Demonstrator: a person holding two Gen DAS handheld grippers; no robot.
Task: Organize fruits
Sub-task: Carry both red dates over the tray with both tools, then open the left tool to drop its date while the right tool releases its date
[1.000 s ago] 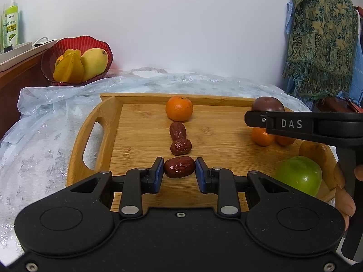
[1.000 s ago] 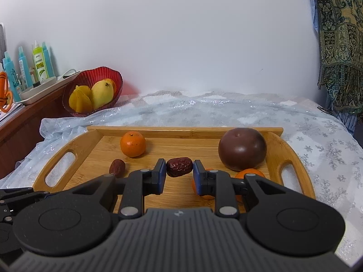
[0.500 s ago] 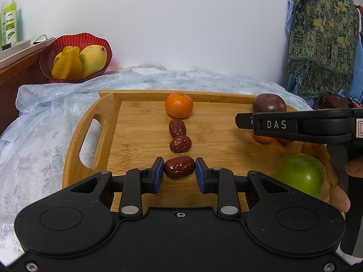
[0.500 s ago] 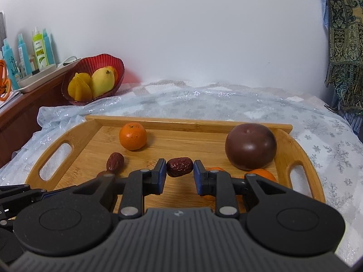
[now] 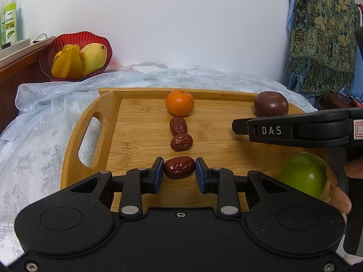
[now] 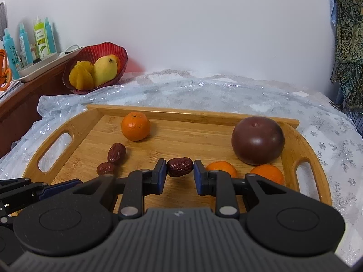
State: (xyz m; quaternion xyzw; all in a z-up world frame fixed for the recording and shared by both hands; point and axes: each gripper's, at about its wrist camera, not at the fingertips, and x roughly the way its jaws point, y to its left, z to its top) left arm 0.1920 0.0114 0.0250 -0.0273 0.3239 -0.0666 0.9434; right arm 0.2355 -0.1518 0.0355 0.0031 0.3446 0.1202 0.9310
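Note:
A wooden tray (image 5: pixel 140 140) holds the fruit. My left gripper (image 5: pixel 179 173) is shut on a red date (image 5: pixel 179 167) just above the tray floor. Ahead of it lie two more dates (image 5: pixel 181 142) (image 5: pixel 178 125) and a tangerine (image 5: pixel 179 102) in one line. My right gripper (image 6: pixel 179 174) is shut on another red date (image 6: pixel 180 166) over the tray's middle. In the right wrist view the two lying dates (image 6: pixel 116 153) (image 6: pixel 106 168) and the tangerine (image 6: pixel 135 126) are to the left. A dark purple fruit (image 6: pixel 257 143) and two tangerines (image 6: pixel 219 168) (image 6: pixel 267 174) are to the right.
A green apple (image 5: pixel 302 174) sits at the tray's right end, under the right gripper's body (image 5: pixel 295 130). A red bowl (image 6: pixel 95 68) with yellow fruit stands on the wooden shelf at the back left, next to bottles (image 6: pixel 42 37). A patterned cloth (image 5: pixel 322 36) hangs at the right.
My right gripper has moved forward and left over the tray with its date. My left gripper still holds its date and has shifted slightly.

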